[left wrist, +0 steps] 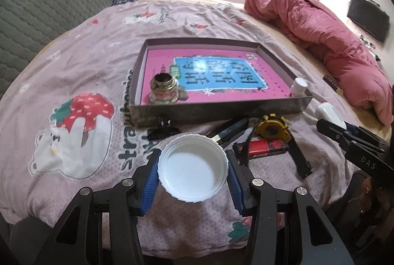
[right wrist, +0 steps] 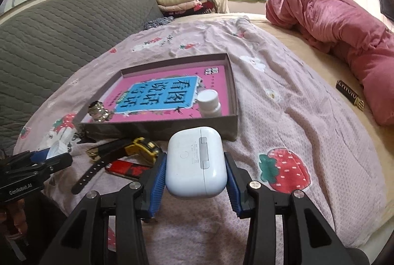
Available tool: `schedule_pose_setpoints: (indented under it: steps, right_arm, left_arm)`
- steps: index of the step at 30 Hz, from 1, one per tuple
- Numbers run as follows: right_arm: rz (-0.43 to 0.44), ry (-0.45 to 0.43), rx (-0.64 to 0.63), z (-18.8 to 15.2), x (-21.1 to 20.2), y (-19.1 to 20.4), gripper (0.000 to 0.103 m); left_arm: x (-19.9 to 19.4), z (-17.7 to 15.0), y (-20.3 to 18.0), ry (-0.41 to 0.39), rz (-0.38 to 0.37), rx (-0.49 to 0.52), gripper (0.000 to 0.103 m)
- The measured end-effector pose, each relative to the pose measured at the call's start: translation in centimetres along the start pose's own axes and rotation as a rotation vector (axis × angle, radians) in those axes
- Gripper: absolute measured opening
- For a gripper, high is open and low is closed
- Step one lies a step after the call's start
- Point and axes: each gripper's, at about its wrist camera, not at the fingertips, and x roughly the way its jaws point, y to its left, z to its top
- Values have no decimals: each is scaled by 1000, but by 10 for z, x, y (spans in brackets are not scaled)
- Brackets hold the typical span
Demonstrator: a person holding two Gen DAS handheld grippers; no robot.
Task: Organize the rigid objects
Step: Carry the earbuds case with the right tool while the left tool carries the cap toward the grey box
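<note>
My left gripper (left wrist: 193,170) is shut on a white plastic lid (left wrist: 192,167), held open side up above the bedsheet, in front of the box. My right gripper (right wrist: 195,165) is shut on a white earbud case (right wrist: 195,164), held just before the box's near wall. The shallow grey box (left wrist: 221,108) lies on the bed with a pink book in its bottom; it also shows in the right wrist view (right wrist: 160,128). Inside stand a small metal jar (left wrist: 164,90) at the near left corner and a white bottle (right wrist: 209,102) at the near right corner.
Before the box lie a yellow tape measure (left wrist: 270,128), a red lighter (left wrist: 267,147), a black strap (right wrist: 98,166) and a black hair clip (left wrist: 161,133). A pink duvet (left wrist: 332,43) is heaped on the right. A small dark box (right wrist: 351,94) lies by it.
</note>
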Motion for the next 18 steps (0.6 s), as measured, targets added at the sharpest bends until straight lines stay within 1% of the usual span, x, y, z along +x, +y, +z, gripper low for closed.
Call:
schedule_pose_setpoints:
  steps: [6, 14, 18]
  right_arm:
    - [26, -14, 3, 2, -6, 12, 44]
    - [67, -20, -24, 4, -10, 33, 44]
    - [69, -18, -44, 4, -9, 40, 44]
  left_arm:
    - [-4, 3, -5, -33, -15, 35, 51]
    - [1, 12, -2, -49, -24, 22, 51]
    - [0, 14, -4, -61, -32, 31, 51]
